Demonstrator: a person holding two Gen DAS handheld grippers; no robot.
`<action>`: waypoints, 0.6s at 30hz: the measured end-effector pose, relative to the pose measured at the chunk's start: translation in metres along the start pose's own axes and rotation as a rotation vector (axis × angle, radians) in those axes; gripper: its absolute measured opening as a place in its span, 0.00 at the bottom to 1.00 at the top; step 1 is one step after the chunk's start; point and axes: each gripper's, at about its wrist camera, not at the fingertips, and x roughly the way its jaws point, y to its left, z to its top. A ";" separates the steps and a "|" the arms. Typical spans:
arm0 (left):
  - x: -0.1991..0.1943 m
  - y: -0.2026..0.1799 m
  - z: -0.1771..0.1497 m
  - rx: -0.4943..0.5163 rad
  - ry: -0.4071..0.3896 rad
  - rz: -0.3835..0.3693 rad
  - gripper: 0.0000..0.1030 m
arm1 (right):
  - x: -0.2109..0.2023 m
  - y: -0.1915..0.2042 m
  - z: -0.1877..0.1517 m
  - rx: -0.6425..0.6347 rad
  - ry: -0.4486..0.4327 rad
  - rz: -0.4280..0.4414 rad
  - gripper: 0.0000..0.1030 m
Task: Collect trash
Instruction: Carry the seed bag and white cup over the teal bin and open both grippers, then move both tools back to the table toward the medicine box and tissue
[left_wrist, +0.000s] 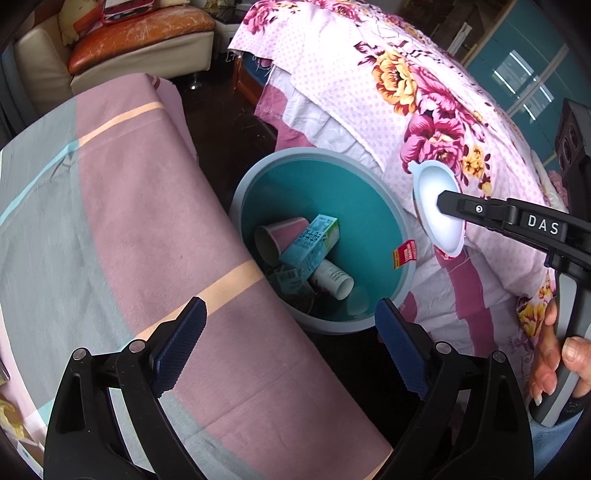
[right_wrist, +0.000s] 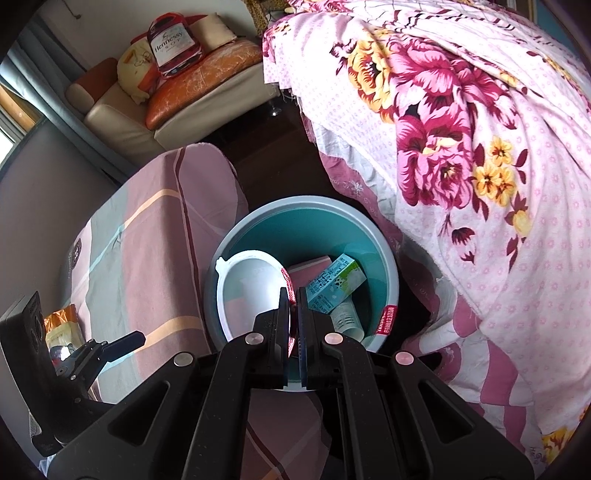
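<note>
A white lid (left_wrist: 437, 206) hangs clamped by its edge in the right claw (right_wrist: 292, 295), poised over the near rim of the teal bin (left_wrist: 400, 229), a placement that reads as a set-up for a clean drop among the trash already collected. The lid is held on edge rather than flat: from the right wrist view its hollow white face turns left of the claw and its long axis runs away from the claw, out over the bin mouth; a red printed rim shows between the pads. Below and ahead of that claw, inside the bin, lie a pink paper cup (left_wrist: 280, 236), a blue carton (left_wrist: 314, 240) tilted across it and a white cup (left_wrist: 334, 278) on its side, mouths and ends pointing different ways as dropped things do. The left claw (left_wrist: 290, 336) stands wide apart with nothing between its blue pads, directly above the bin's near edge, which suggests its load is already gone. The bin sits on dark floor in the gap between the striped-cloth bench (left_wrist: 122, 206) to the left of both claws and the floral bed (left_wrist: 424, 92) to the right, close enough for either hand to reach. A person's hand (left_wrist: 554, 354) grips the right claw's handle. The likely next step is letting the lid fall.
</note>
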 end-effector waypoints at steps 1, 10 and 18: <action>-0.001 0.002 -0.001 -0.003 -0.001 -0.001 0.90 | 0.002 0.002 0.000 -0.004 0.004 -0.002 0.05; -0.006 0.019 -0.005 -0.043 -0.008 -0.019 0.90 | 0.011 0.019 0.001 -0.020 0.025 -0.010 0.30; -0.015 0.029 -0.014 -0.068 -0.015 -0.037 0.91 | 0.007 0.031 -0.002 -0.036 0.029 -0.041 0.68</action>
